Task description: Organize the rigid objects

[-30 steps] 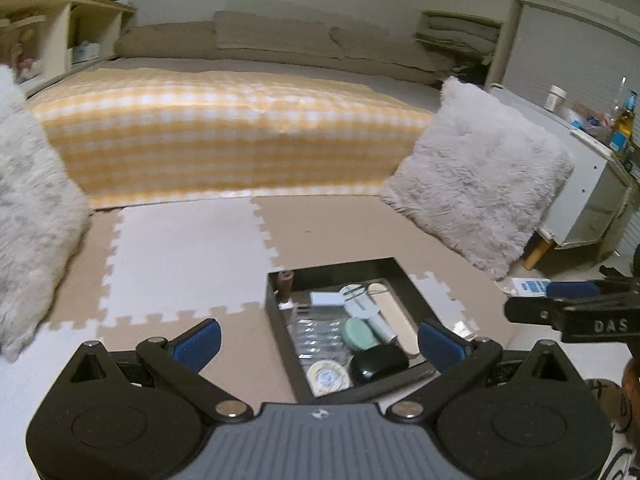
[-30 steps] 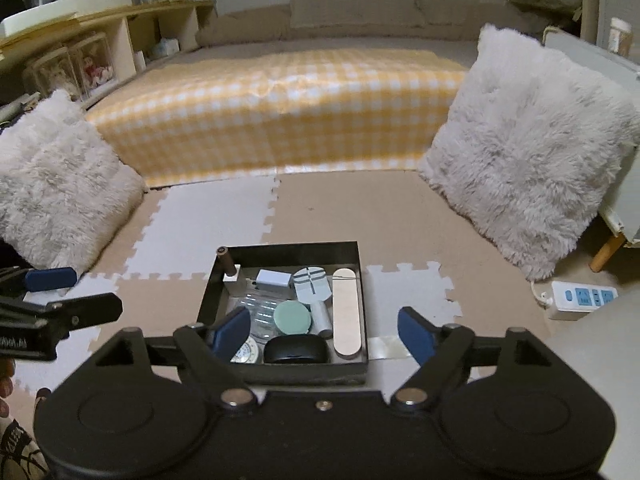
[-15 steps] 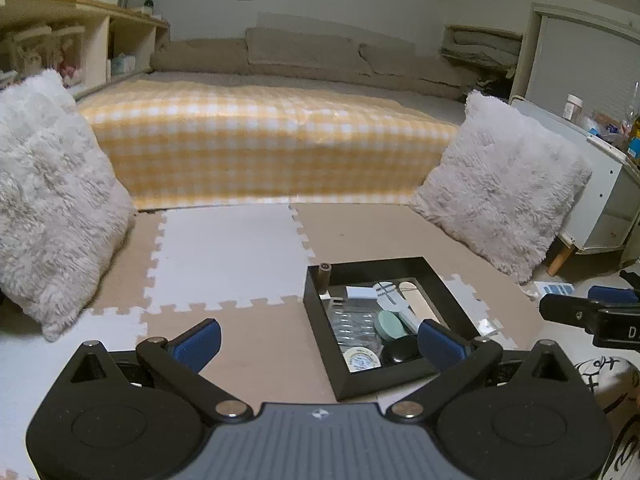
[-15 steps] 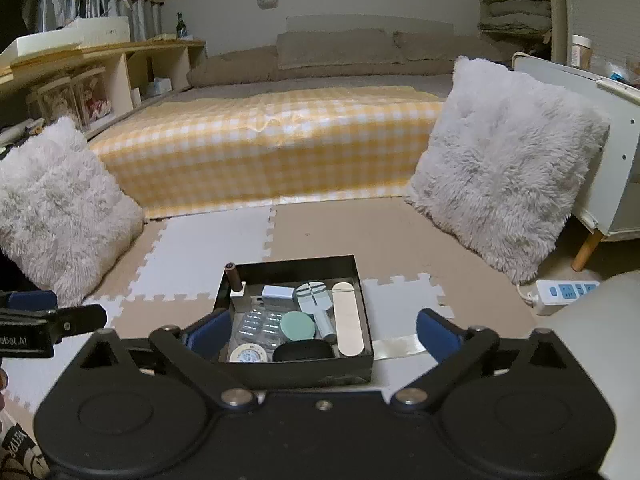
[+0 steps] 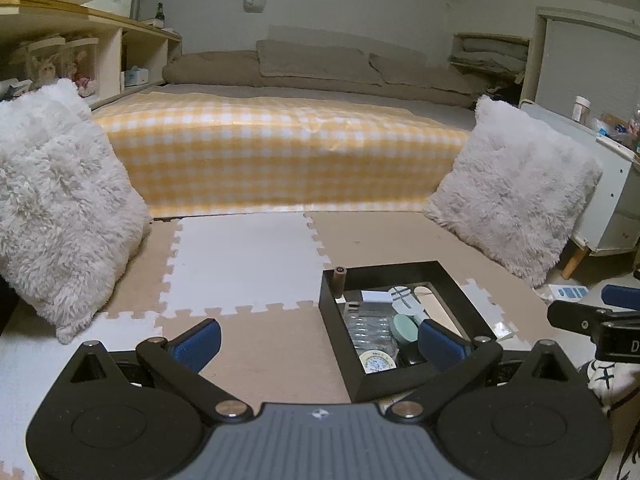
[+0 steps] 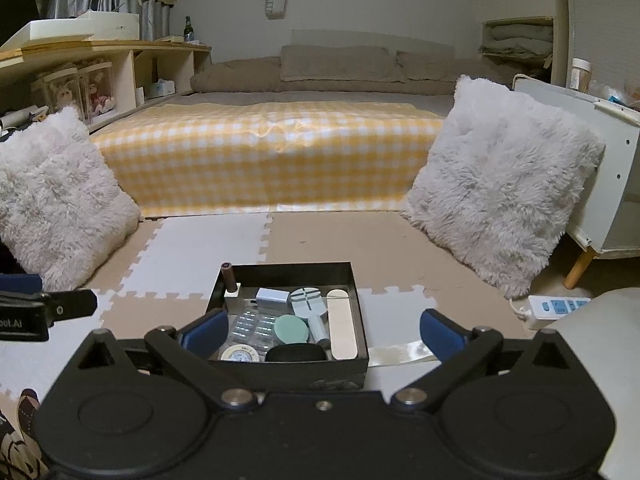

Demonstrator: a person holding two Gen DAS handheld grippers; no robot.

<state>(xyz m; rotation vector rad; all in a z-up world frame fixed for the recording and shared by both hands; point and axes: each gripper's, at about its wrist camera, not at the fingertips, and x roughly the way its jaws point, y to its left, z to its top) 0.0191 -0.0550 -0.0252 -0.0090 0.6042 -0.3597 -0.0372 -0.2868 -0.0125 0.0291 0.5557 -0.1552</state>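
Observation:
A black square tray [image 6: 288,372] sits on the foam floor mat just beyond my right gripper [image 6: 322,330], whose jaws stand wide open and bare. Inside lie a brown cylinder [image 6: 228,276], a small white box [image 6: 273,295], a teal disc [image 6: 292,329], a beige strip [image 6: 341,328], a tape roll [image 6: 239,354], a black oval case [image 6: 296,354] and a clear blister pack [image 6: 252,326]. My left gripper [image 5: 320,344] is open and empty, with the tray [image 5: 384,268] ahead to its right. Each gripper shows at the edge of the other's view.
Fluffy white cushions lean at the left [image 6: 56,192] and right [image 6: 500,184] of a low bed with a yellow checked cover [image 6: 264,152]. A power strip [image 6: 556,306] lies near a white cabinet [image 6: 612,184]. Wooden shelves [image 6: 100,80] run along the left wall.
Both cameras have tipped upward and drawn back, so more of the room shows. The tray slid right in the left wrist view. The right gripper's jaws have spread wider.

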